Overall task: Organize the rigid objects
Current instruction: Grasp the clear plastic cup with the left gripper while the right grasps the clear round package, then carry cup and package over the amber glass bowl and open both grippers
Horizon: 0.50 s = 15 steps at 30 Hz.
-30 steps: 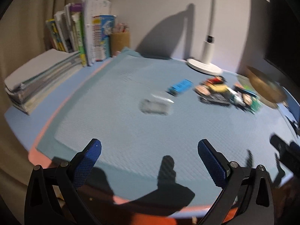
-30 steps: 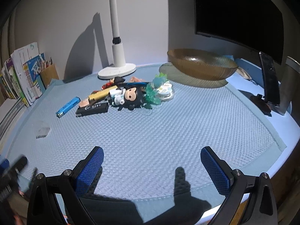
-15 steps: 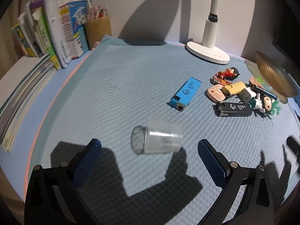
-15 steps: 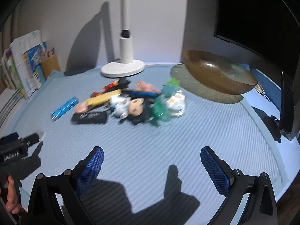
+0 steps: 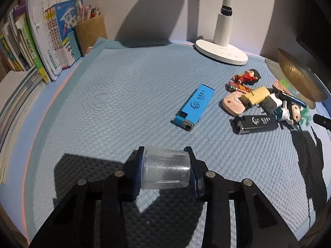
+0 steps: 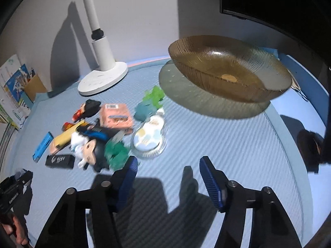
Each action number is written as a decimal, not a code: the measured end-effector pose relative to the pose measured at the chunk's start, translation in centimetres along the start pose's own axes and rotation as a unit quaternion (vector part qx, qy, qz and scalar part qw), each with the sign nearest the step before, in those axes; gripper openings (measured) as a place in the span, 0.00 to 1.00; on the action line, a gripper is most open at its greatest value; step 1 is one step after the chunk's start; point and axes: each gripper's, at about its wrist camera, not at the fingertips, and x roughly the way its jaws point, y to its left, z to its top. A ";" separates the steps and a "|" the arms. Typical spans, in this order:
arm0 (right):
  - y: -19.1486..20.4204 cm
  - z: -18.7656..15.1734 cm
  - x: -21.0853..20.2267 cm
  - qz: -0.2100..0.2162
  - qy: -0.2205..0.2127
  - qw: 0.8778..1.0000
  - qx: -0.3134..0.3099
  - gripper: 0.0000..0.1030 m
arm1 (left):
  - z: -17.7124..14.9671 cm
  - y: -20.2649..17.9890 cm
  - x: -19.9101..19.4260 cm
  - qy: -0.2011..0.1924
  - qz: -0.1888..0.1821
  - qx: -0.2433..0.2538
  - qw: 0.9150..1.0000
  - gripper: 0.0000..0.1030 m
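Closing left tongs [image 5: 165,170] on the clear plastic cup [image 5: 166,170], lying on its side on the table [image 5: 115,107], well short of the white lamp base [image 5: 221,50].

Cup's long axis runs left-right across the view; which end is the mouth I can't tell. Pads bear on its two ends, jaws closing, so it's gripped endwise. Judging by look: light, thin-walled, smooth, so likely slippery and easy to crush or pop out. An endwise hold on rim and base should be the stiffest; squeeze gently. Right tongs [image 6: 166,170] closing too, nothing between the jaws, near the green toy [image 6: 115,153] at the pile's near edge, lamp base behind. Amber bowl [image 6: 229,68] to the lamp base's right looks the likely drop spot.
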 end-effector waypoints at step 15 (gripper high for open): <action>1.5 2.2 4.5 0.011 0.049 0.999 -0.013 0.60 | 0.1 0.2 0.6 0.000 0.004 0.000 1.000 0.34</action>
